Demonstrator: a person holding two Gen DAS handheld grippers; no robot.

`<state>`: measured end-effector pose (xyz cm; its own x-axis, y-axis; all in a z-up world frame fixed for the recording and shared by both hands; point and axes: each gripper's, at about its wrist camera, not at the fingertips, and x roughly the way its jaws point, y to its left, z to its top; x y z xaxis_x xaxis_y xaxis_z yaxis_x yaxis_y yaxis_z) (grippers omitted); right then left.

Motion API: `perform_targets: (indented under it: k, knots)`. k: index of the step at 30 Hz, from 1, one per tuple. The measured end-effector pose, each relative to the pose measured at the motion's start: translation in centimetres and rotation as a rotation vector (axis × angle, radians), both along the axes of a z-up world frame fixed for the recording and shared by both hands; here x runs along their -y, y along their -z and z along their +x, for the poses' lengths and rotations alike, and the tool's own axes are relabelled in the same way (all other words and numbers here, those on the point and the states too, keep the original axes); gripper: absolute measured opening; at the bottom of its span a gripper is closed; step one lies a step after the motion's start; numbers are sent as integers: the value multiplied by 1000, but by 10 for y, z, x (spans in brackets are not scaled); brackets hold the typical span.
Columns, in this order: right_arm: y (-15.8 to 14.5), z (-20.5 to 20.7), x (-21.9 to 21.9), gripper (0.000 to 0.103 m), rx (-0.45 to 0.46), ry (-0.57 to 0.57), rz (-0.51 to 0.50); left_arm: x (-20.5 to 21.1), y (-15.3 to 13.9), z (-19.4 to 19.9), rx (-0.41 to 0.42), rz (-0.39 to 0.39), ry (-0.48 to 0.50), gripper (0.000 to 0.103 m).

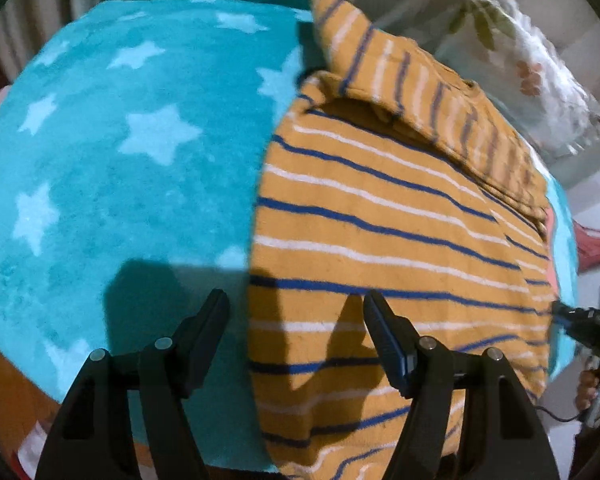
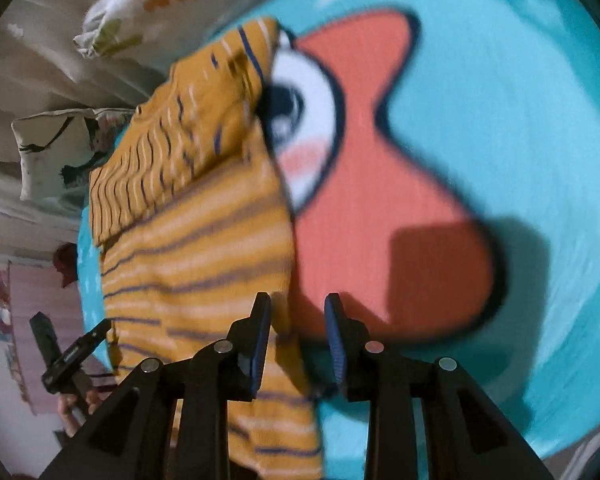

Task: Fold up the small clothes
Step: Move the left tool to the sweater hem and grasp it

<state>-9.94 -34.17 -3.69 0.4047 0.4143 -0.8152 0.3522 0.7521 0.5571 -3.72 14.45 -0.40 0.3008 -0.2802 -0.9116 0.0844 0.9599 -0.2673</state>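
A small mustard-yellow shirt (image 1: 380, 216) with blue and white stripes lies flat on a teal blanket (image 1: 120, 160); its far part is folded over the body. My left gripper (image 1: 296, 304) is open above the shirt's left edge and holds nothing. In the right wrist view the shirt (image 2: 204, 248) fills the left half. My right gripper (image 2: 298, 308) is open over the shirt's right edge, holding nothing. The right gripper also shows at the right edge of the left wrist view (image 1: 560, 310). The left gripper shows in the right wrist view (image 2: 100, 328).
The teal blanket has white stars and a large orange fish print (image 2: 380, 200). Floral pillows (image 1: 532, 72) lie beyond the shirt's far side. The blanket's near edge (image 1: 100, 412) drops off close to the left gripper.
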Motion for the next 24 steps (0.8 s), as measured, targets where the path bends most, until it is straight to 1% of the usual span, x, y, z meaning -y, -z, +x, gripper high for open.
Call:
perform_targets:
  k: [5,8,13,17,20,24]
  knots:
    - [10,-31,-24,30,12,70,71,0,2,-5,-29,-110,58,69]
    - [16,-47,-36,31,5,111,137,3,3,-15,-37,-145,95,70]
    - [24,-71,-49,31,11,115,223,7,5,-34,-55,-214,124,70]
    - [33,-83,-57,31,27,80,308,13,6,-51,-46,-244,97,70]
    - [37,-89,-65,31,46,34,344,12,8,-61,-45,-276,44,70]
    - [43,-96,-74,31,75,-9,390,13,8,-79,-39,-282,13,70]
